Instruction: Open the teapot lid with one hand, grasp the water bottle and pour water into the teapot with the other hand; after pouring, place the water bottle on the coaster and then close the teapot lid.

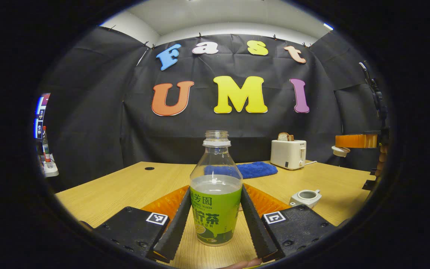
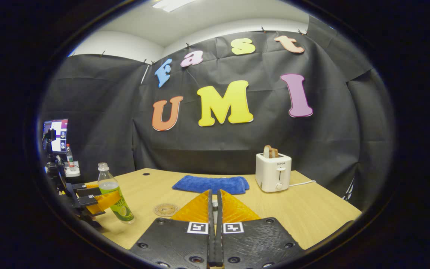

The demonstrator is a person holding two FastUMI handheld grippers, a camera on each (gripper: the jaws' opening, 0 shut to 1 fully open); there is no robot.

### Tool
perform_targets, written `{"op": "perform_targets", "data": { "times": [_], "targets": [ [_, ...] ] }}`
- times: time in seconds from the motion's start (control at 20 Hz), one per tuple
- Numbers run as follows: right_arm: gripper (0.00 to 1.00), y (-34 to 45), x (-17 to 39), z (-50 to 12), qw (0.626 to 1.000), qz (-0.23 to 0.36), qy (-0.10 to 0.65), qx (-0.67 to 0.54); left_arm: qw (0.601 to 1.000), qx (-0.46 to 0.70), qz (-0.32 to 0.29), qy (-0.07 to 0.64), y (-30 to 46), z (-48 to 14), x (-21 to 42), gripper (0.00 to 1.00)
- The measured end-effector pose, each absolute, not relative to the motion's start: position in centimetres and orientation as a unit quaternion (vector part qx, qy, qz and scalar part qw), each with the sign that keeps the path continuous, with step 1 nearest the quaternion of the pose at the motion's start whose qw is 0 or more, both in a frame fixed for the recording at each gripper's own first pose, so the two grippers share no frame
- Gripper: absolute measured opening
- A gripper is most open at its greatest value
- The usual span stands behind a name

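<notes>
Clear plastic, green-labelled and uncapped, the partly filled water bottle (image 1: 215, 190) stands between the fingers of the left gripper (image 1: 215, 224), which bracket the label on both sides and look to press on it, the base at or just off the pale wooden table (image 1: 125, 186). The small white ceramic teapot (image 1: 305, 197) sits to the right with its mouth open, its lid likely pinched in the right gripper (image 2: 215, 209), whose fingers are closed almost together on something small that I cannot identify for certain. So the lid step looks done and the grasp is in hand; next calls for lifting the bottle, carrying it over the teapot and tilting gently. The round tan coaster (image 2: 166, 209) lies near the bottle. Farther back rest a folded blue towel (image 2: 211, 184) and a white toaster (image 2: 273, 172) holding toast, against black cloth walls.
</notes>
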State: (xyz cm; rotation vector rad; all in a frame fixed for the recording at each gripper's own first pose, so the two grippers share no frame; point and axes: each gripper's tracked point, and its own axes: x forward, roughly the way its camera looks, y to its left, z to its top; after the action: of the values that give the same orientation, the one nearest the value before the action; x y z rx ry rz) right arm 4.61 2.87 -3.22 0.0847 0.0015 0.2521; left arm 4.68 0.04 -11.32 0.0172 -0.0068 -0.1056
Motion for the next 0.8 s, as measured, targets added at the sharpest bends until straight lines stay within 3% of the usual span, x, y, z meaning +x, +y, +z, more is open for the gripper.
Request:
{"op": "perform_targets", "data": {
  "times": [0.25, 0.45, 0.8],
  "targets": [
    [0.0, 1.4, 4.8, -3.0, 0.993, 0.112, 0.003, 0.036, 0.996, 0.083, -0.002, 0.029, 1.0, -10.6, 4.1, 0.78],
    [0.0, 0.5, 5.1, -3.5, 0.994, 0.107, 0.012, 0.034, 0.988, 0.144, -0.006, 0.045, -0.7, -10.4, 3.6, 0.77],
    [0.0, -1.1, 5.6, -3.5, 0.994, 0.101, 0.016, 0.044, 0.943, 0.321, 0.006, 0.092, -2.2, -11.3, 3.8, 0.76]
  ]
}}
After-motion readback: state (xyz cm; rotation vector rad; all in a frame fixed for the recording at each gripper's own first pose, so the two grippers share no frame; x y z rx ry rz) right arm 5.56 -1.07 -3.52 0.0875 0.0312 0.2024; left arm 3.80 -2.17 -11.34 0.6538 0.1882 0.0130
